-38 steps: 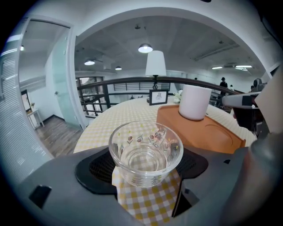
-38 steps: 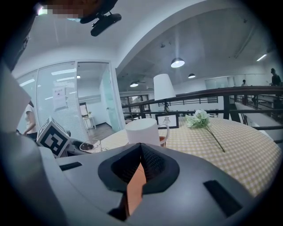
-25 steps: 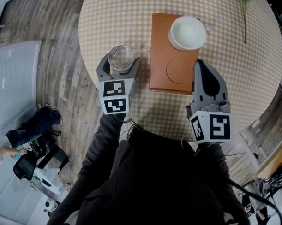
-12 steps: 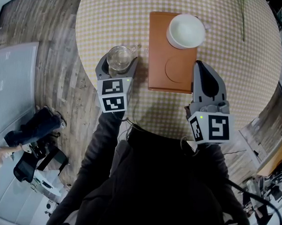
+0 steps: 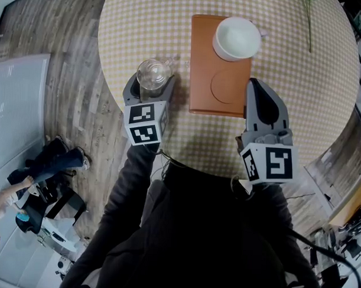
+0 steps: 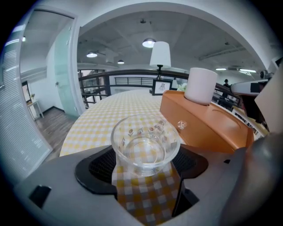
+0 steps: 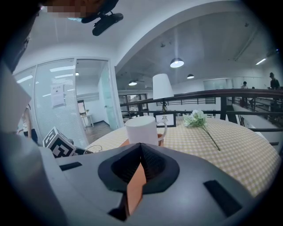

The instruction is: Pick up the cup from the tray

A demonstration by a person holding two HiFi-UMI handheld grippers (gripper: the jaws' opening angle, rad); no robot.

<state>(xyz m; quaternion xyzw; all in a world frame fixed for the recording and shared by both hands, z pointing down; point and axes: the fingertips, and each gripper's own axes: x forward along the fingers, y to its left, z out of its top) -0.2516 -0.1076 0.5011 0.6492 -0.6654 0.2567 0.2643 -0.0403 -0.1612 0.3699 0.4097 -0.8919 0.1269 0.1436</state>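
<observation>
1. Round table (image 5: pixel 289 85) under a yellow-checked cloth, on a pale wood-plank floor (image 5: pixel 70 77). Beyond it, a glass-walled room with ceiling lights and a white lamp (image 6: pixel 160 54).
2. Orange tray (image 5: pixel 204 58) near the table's middle. White mug (image 5: pixel 236 38) at its 1 o'clock corner, and a bare round recess toward its 6 o'clock end.
3. Glass cup (image 5: pixel 152 73) off the tray, at the tray's 9 o'clock, near its long edge but apart from it. Not clear whether resting on the cloth or lifted clear of it.
4. Left gripper (image 5: pixel 152 81) reaching in from 6 o'clock of the glass cup. Jaws spread wide and clasped on the cup, one dark pad against each side of its wall.
5. Right gripper (image 5: pixel 257 85) at the tray's 4 o'clock, just beside its right edge, tip toward 12 o'clock. Jaws clenched together, empty.
6. White flower (image 7: pixel 196 118) on a long green stem, lying on the cloth at 2 o'clock of the mug, well apart from both grippers.
</observation>
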